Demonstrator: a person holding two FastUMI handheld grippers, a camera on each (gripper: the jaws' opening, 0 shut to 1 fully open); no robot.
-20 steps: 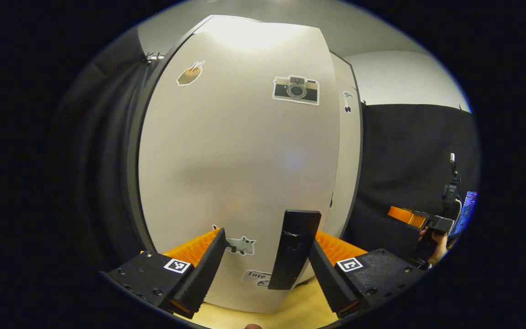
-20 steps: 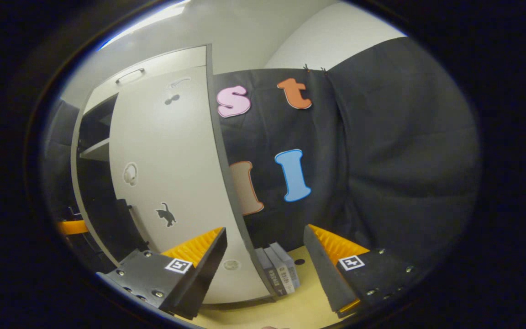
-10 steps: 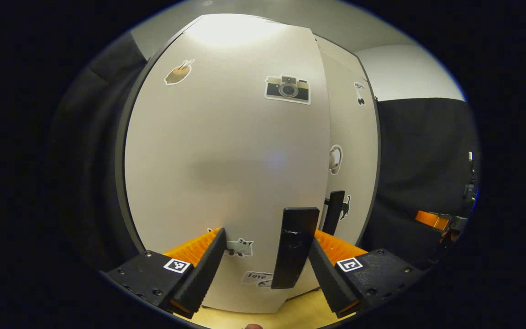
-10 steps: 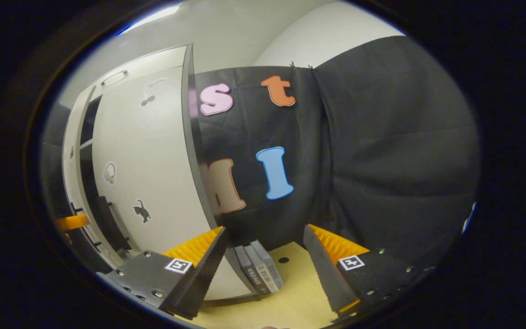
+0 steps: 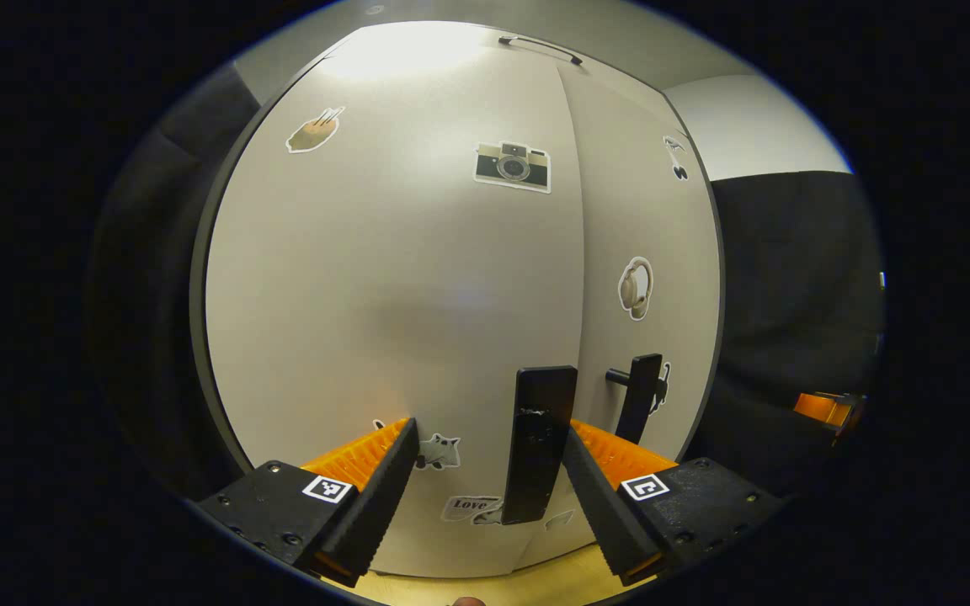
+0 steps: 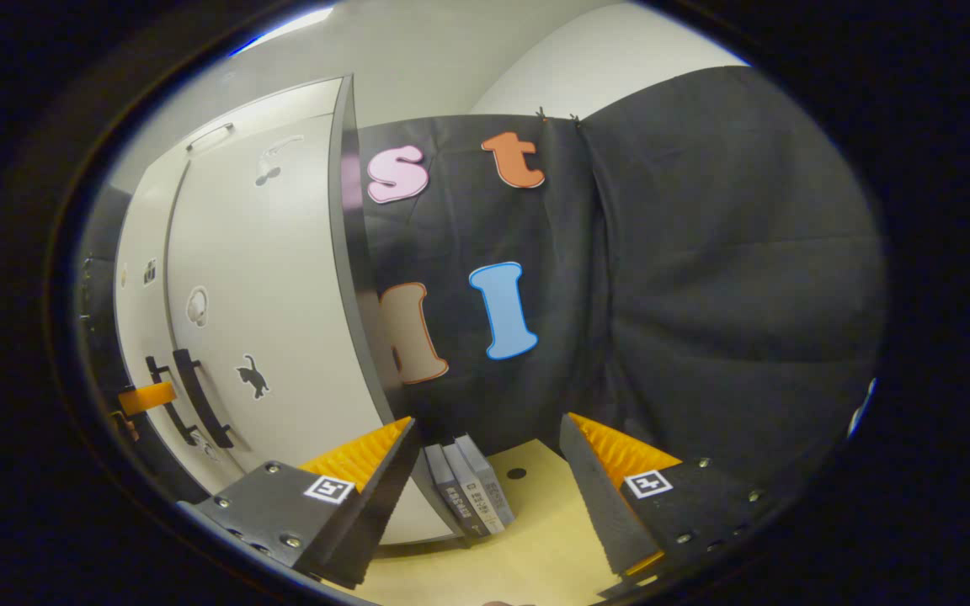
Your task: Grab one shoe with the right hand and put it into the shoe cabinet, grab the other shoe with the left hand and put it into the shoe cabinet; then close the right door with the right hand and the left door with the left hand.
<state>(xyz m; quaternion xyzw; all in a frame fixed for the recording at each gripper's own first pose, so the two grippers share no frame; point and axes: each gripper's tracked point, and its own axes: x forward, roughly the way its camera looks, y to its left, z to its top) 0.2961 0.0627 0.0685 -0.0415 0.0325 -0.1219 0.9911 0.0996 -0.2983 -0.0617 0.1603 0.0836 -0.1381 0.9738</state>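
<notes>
Now both shoe cabinet [image 5: 384,278] doors sit flush — left gripper [image 5: 485,484] open astride the left door's handle [image 5: 537,442], right gripper [image 6: 485,484] open, empty.

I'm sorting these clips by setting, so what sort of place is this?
Likely a staged recording booth, not a real home: a white shoe cabinet with stickers on its doors stands on a pale wooden surface, black cloth hangs behind it, and books stand beside it.

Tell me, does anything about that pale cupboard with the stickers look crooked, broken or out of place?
Nothing stands out. The pale grey shoe cabinet has both doors lying flush, the seam between them straight, and the two black bar handles upright side by side. The stickers sit flat. The left gripper is open, its fingers either side of the nearer handle.
</notes>
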